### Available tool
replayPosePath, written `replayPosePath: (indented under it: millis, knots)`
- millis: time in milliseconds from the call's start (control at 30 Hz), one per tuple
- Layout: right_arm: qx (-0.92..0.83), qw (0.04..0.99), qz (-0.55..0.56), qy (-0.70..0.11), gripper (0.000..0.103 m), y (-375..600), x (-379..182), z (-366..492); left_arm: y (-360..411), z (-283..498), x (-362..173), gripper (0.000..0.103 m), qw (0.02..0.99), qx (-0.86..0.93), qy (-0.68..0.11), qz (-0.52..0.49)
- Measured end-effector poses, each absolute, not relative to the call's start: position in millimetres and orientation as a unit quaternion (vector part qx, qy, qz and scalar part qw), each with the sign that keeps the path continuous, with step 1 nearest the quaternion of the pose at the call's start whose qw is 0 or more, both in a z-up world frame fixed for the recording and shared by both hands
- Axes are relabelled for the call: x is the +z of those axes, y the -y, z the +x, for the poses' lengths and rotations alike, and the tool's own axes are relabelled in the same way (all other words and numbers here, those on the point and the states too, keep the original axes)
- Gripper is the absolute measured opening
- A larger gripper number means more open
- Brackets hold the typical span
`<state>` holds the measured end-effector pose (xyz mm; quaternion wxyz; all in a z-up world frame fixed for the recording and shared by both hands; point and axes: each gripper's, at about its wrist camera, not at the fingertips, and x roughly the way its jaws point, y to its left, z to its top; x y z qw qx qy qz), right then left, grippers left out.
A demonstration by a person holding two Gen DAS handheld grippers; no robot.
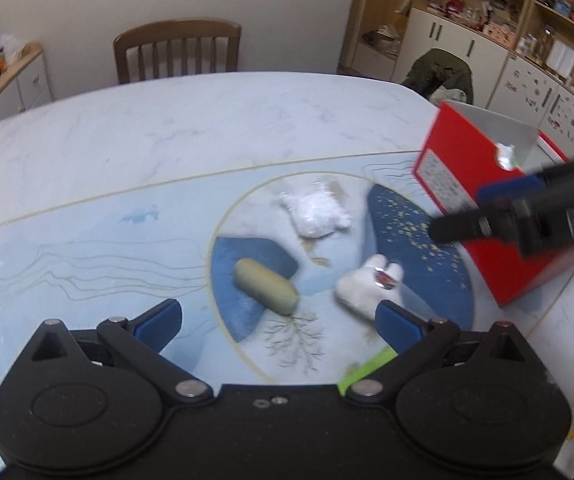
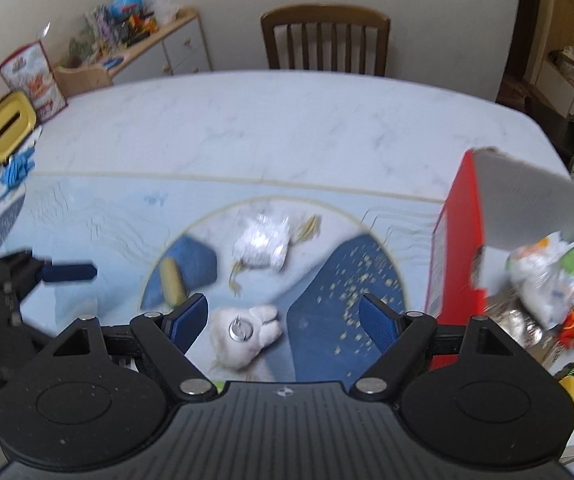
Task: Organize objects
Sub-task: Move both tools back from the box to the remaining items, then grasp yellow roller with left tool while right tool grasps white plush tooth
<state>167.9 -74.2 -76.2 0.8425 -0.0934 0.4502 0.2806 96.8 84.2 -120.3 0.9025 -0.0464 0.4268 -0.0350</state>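
The right hand-held gripper (image 2: 285, 318) hangs spread wide and empty over the white plush toy (image 2: 243, 334). The left hand-held gripper (image 1: 279, 324), also released, has the green pouch (image 1: 266, 286) just ahead.

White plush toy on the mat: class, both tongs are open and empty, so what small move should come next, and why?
Probably lower the right tongs over the white plush toy and close on it. It lies loose on the mat directly below them, closer than the beige roll or the plastic packet, and the open red box that already holds items stands just to the right.
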Motion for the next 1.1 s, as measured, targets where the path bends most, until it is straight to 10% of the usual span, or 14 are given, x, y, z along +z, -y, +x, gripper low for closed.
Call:
replayPosePath:
  millis: [433,1100]
  knots:
    - [0.299,0.816,-0.133,-0.477,0.083,48.5,-121.4,163.7,-100.6,129.6,-136.0,0.101,0.897,-0.024,-0.436,-0.069]
    - [0.318,0.802,-0.158,-0.48,0.057,29.3,-139.6,167.2,-93.3,141.0,-148.7,0.052,0.891,-0.026,-0.448,-0.07]
